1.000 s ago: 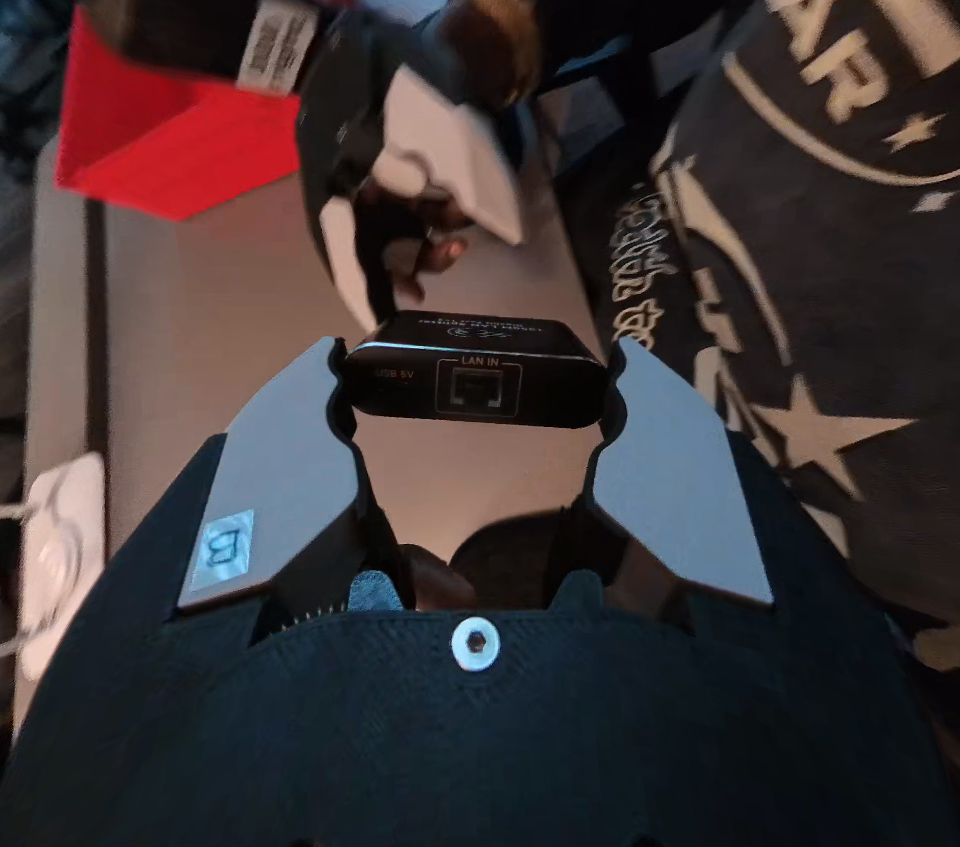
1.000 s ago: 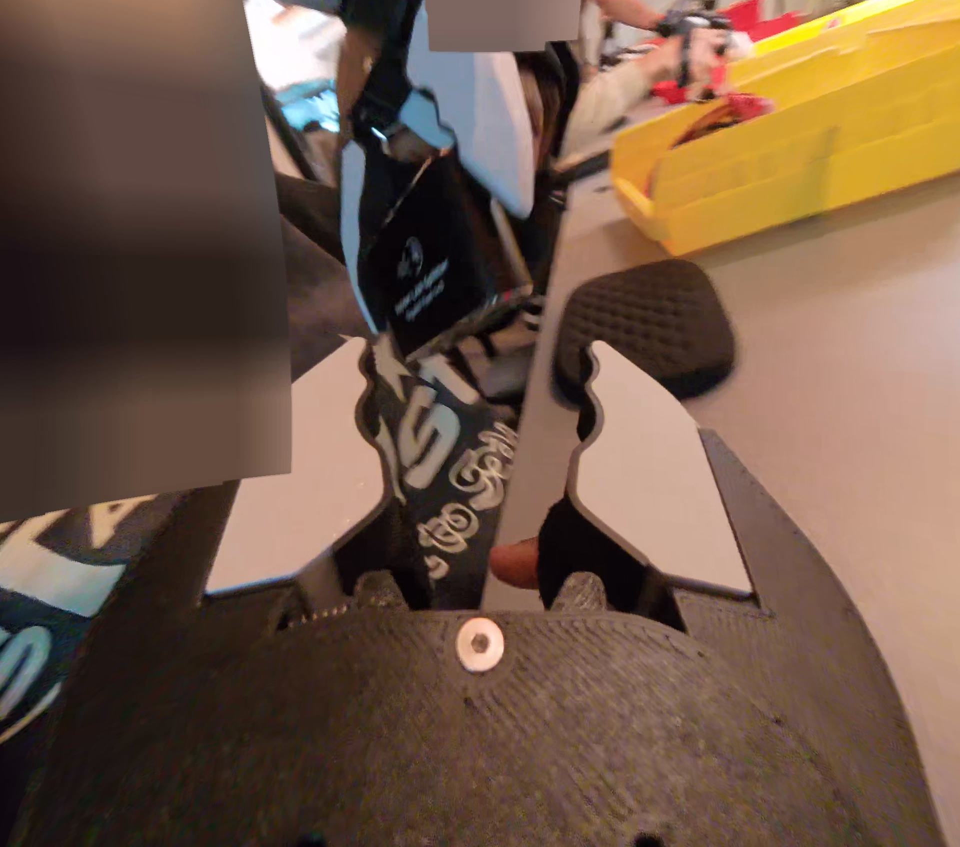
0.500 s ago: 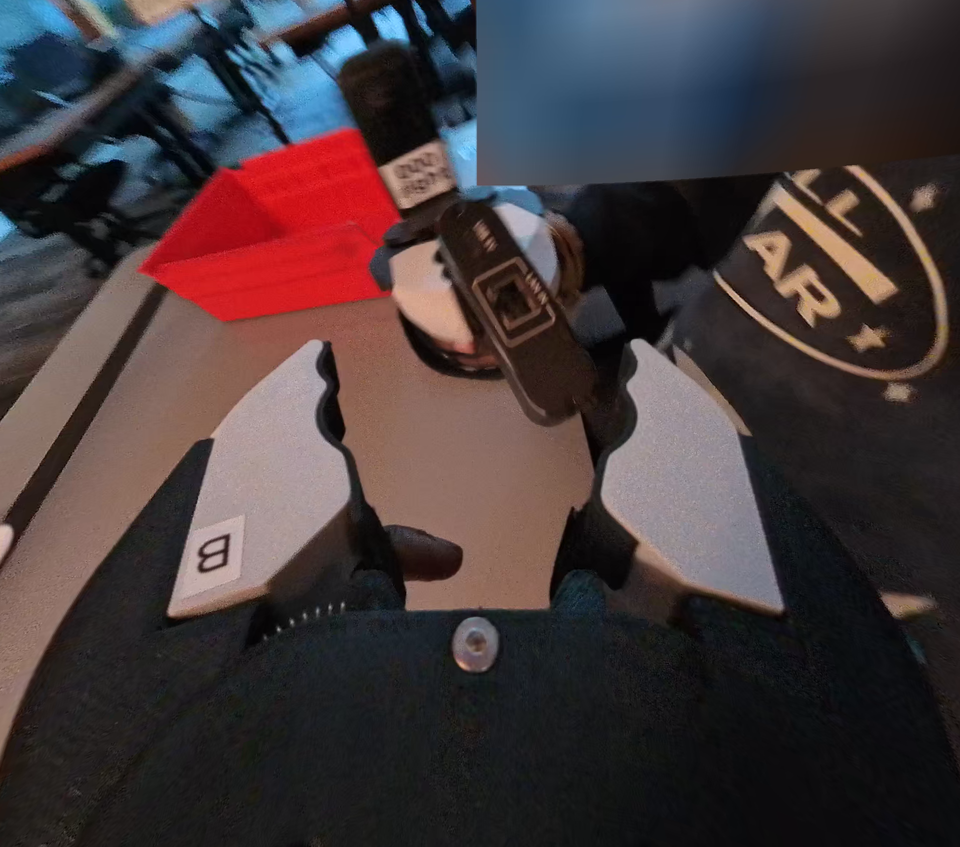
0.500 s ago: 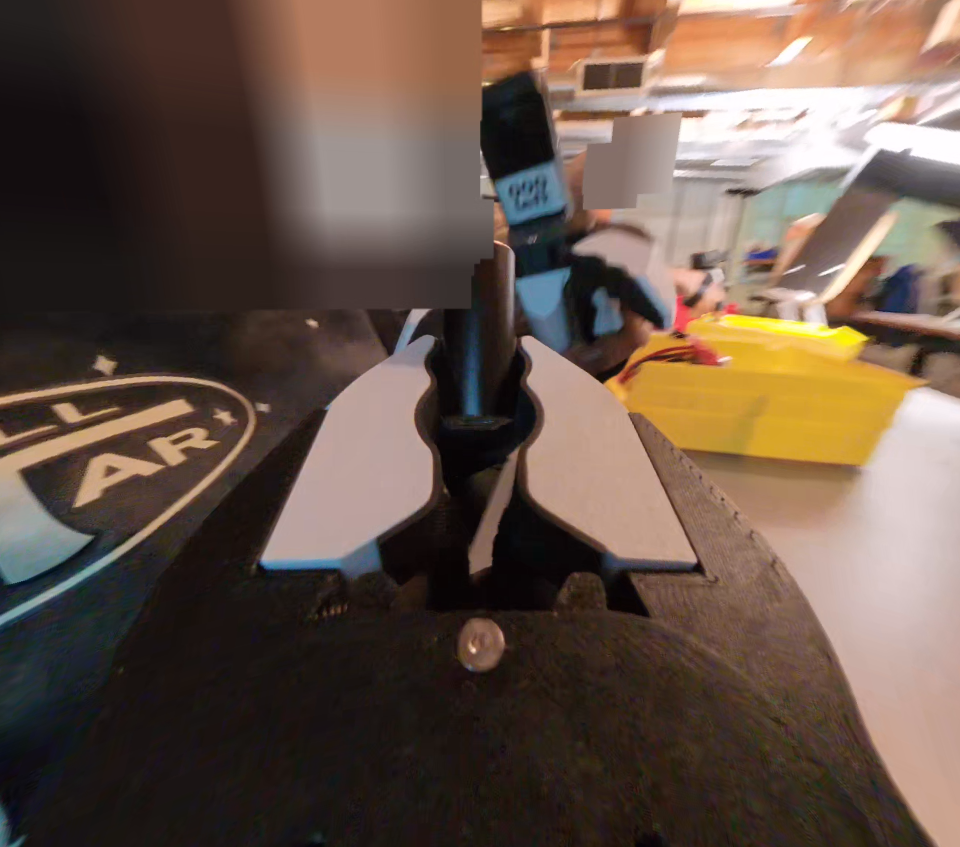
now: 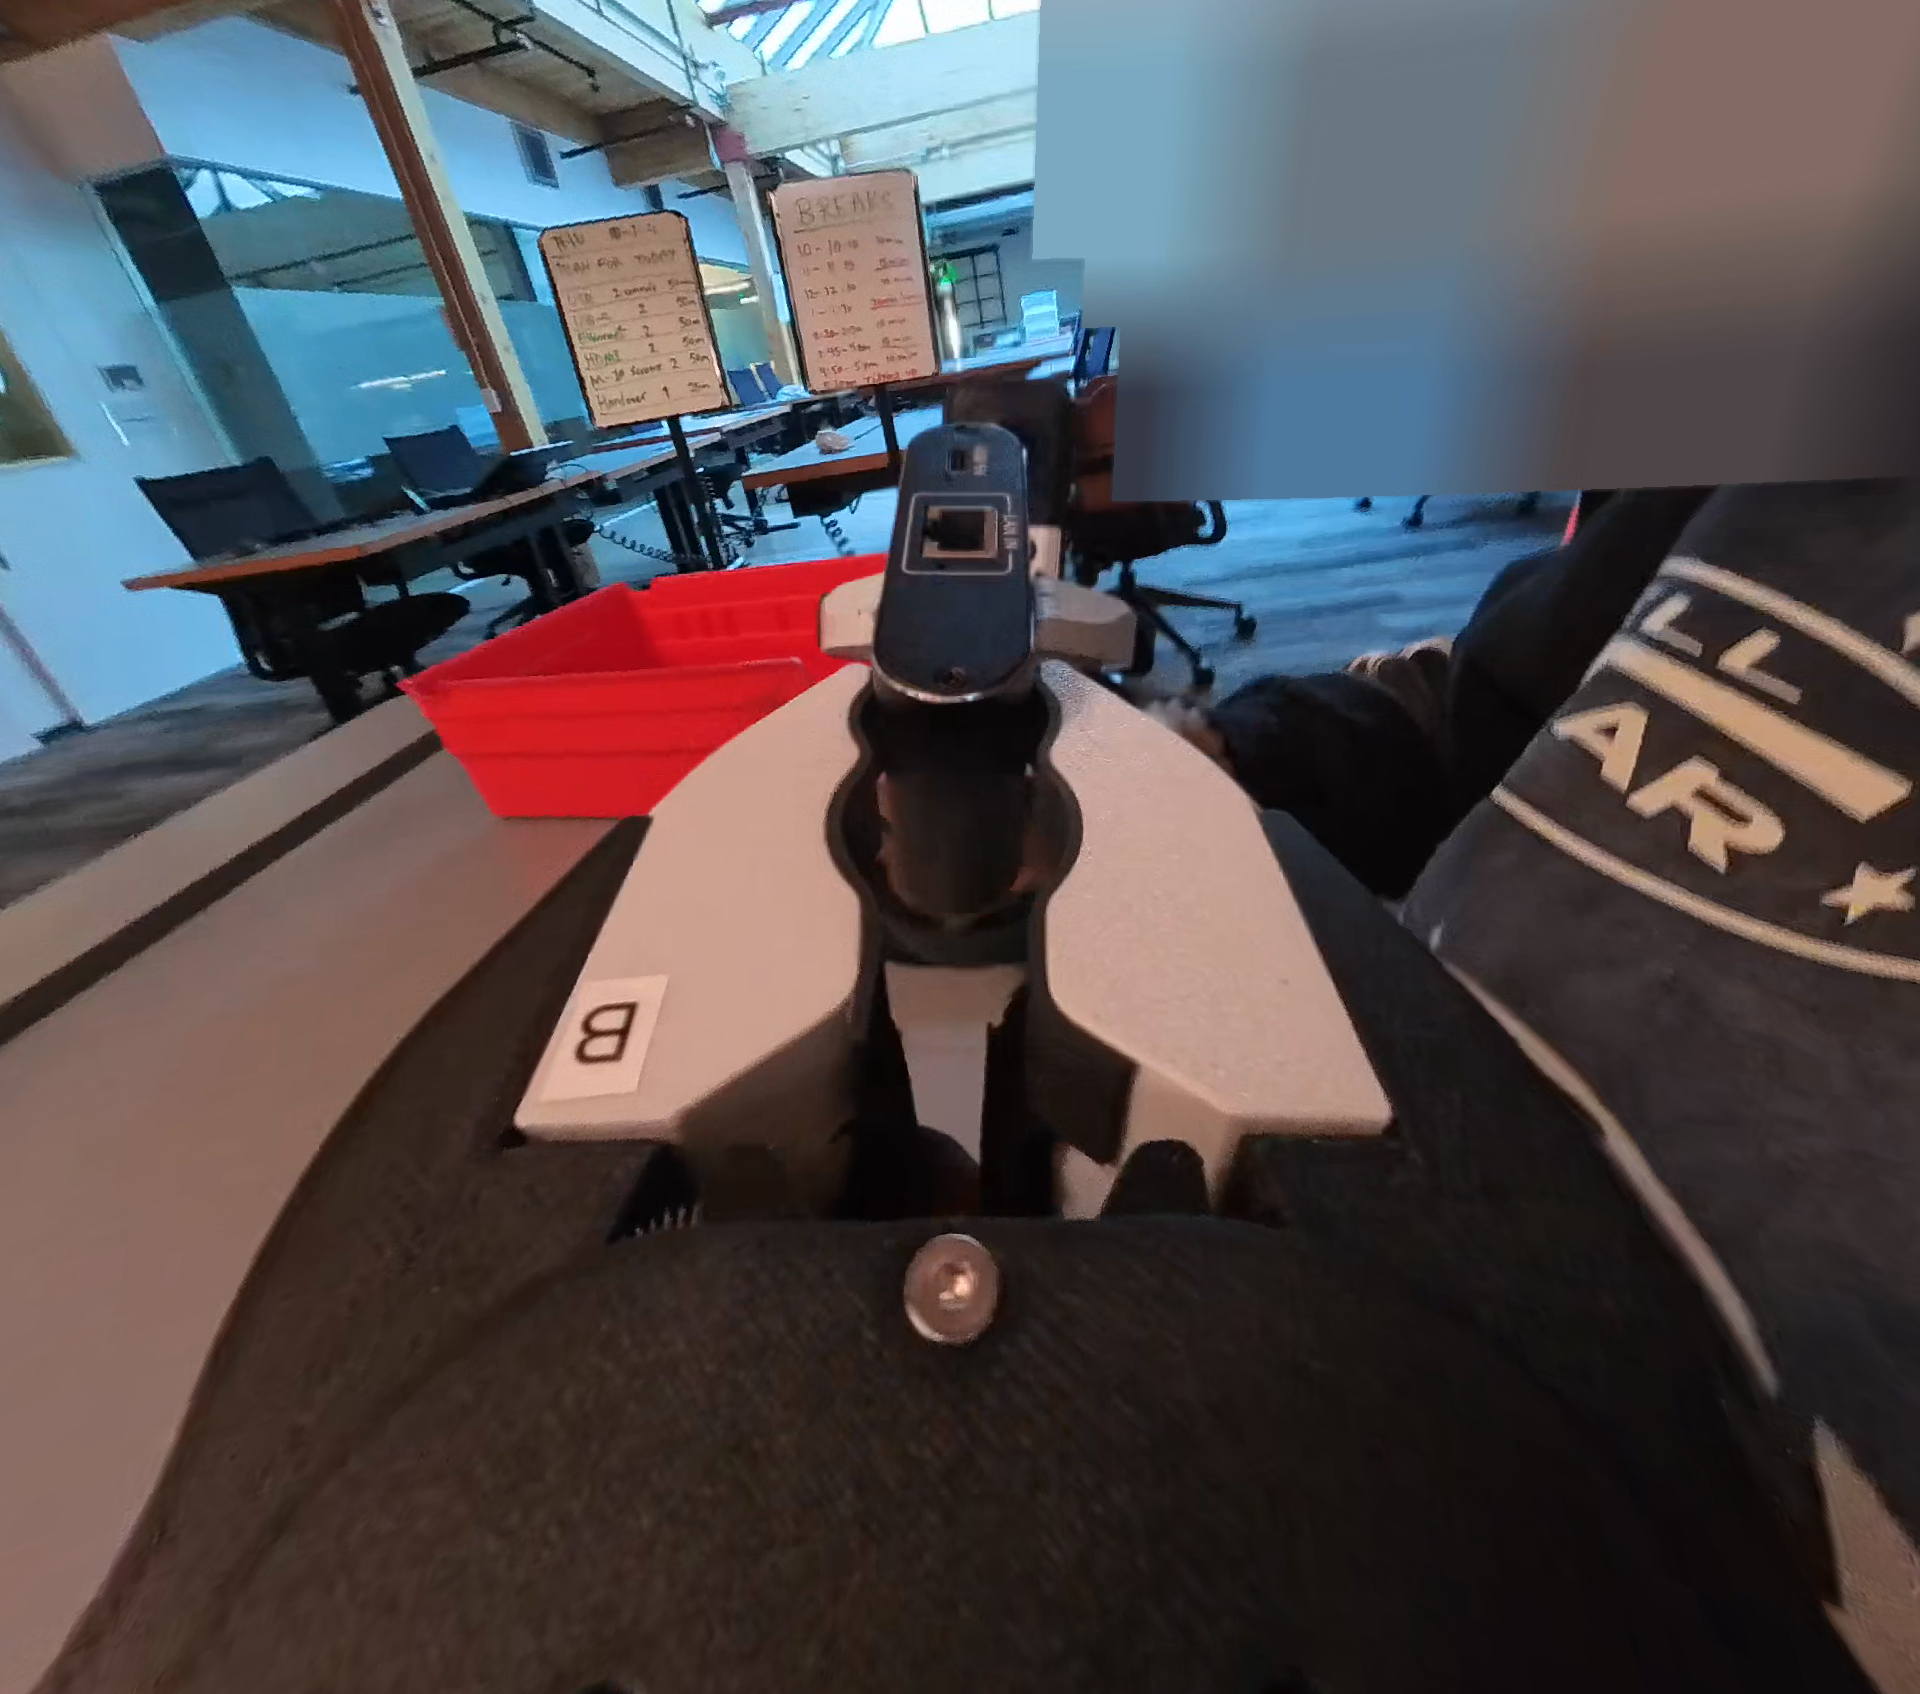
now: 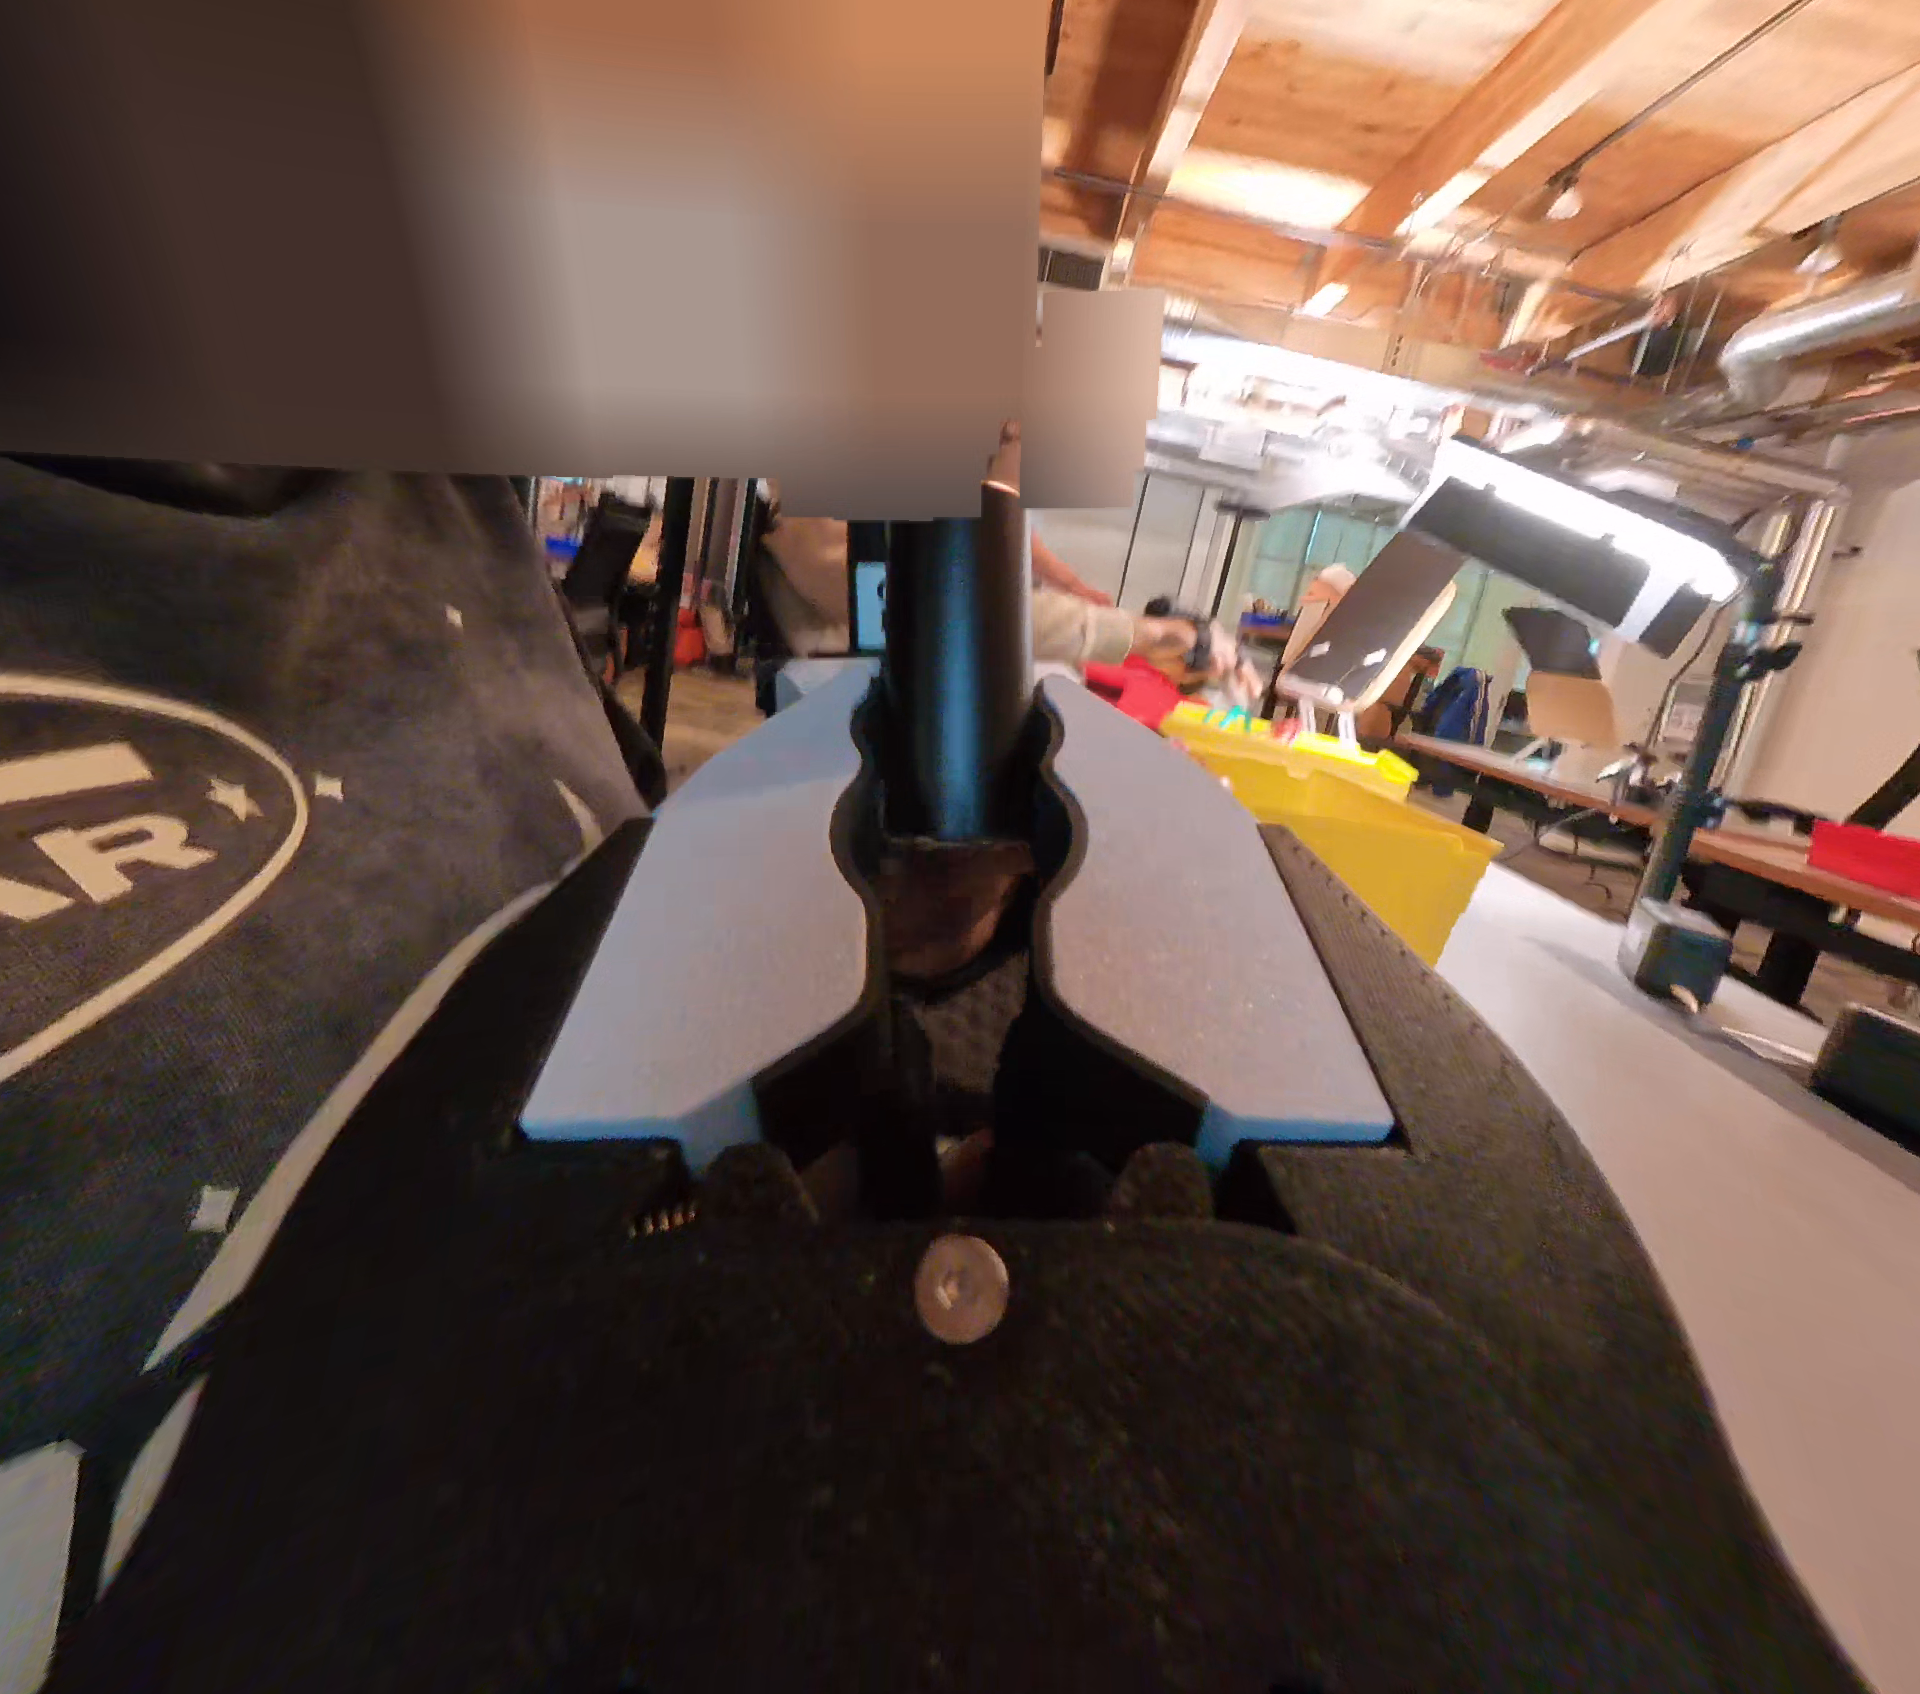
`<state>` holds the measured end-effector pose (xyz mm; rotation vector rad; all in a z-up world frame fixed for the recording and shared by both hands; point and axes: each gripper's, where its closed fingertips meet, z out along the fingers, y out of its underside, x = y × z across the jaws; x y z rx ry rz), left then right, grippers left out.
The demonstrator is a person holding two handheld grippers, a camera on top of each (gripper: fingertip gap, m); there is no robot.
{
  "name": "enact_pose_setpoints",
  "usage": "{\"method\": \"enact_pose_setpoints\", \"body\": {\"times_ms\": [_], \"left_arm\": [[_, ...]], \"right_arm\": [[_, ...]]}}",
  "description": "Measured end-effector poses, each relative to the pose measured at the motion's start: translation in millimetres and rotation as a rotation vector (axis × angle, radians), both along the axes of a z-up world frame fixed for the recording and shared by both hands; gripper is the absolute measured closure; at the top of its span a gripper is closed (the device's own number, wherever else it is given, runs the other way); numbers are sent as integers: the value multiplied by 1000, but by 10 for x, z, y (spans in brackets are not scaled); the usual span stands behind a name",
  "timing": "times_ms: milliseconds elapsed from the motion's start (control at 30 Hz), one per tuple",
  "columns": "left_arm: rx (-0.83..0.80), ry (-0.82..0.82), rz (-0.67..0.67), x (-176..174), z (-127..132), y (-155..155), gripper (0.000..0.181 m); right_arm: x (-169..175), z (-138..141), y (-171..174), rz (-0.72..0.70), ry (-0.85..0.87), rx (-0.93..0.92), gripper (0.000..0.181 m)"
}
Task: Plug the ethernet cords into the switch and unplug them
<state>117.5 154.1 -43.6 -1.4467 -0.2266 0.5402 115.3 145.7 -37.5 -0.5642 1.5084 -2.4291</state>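
Note:
The black switch (image 5: pixel 951 605) stands on end in the air above the table, with its port face towards the left wrist camera. My left gripper (image 5: pixel 954 709) is shut on its lower part, both pads against its sides. The grey fingers (image 5: pixel 1086 626) of my right gripper show just behind it, one on each side. In the right wrist view my right gripper (image 6: pixel 956 699) is shut on the same switch (image 6: pixel 940 709), which rises between the pads and runs up under a blurred patch. No ethernet cord is in view.
A red bin (image 5: pixel 623 699) stands on the grey table (image 5: pixel 208 1021) beyond my left gripper. A yellow bin (image 6: pixel 1351 823) stands on the table (image 6: pixel 1662 1177) right of my right gripper. The person's dark printed shirt (image 5: pixel 1662 917) is close by. Desks, chairs and two whiteboards stand behind.
A second ago my left gripper held the switch flat across its width. My right gripper then shut on it, my left let go, the switch turned upright, and my left gripper shut on it again.

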Motion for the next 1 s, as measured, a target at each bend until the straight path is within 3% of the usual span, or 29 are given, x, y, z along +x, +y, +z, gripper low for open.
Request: {"method": "enact_pose_setpoints", "body": {"times_ms": [100, 267, 400, 533, 633, 700, 800, 900, 1000], "left_arm": [[-79, 22, 29, -20, -80, -96, 157], [-201, 88, 210, -211, -214, -307, 156], [-300, 99, 171, -199, -378, -239, 156], [-356, 107, 170, -214, -490, -166, 156], [-310, 110, 340, -394, -468, -213, 156], [-305, 165, 558, -569, -444, -335, 156], [-420, 302, 838, -709, -426, -480, 156], [-495, 371, 921, -713, -436, -429, 156], [-542, 385, 960, -743, -489, -447, 156]], "right_arm": [[-36, -134, -67, -59, 119, 154, 150], [-211, -116, -55, -311, 342, 292, 136], [-218, -284, -33, -394, 531, 474, 125], [-253, -383, -66, -451, 587, 538, 132], [-402, -342, -111, -547, 499, 560, 120], [-549, -290, -153, -609, 269, 602, 101], [-604, -320, -268, -624, -31, 649, 80], [-592, -485, -388, -694, 16, 721, 66], [-620, -401, -389, -736, 34, 668, 81]]}}
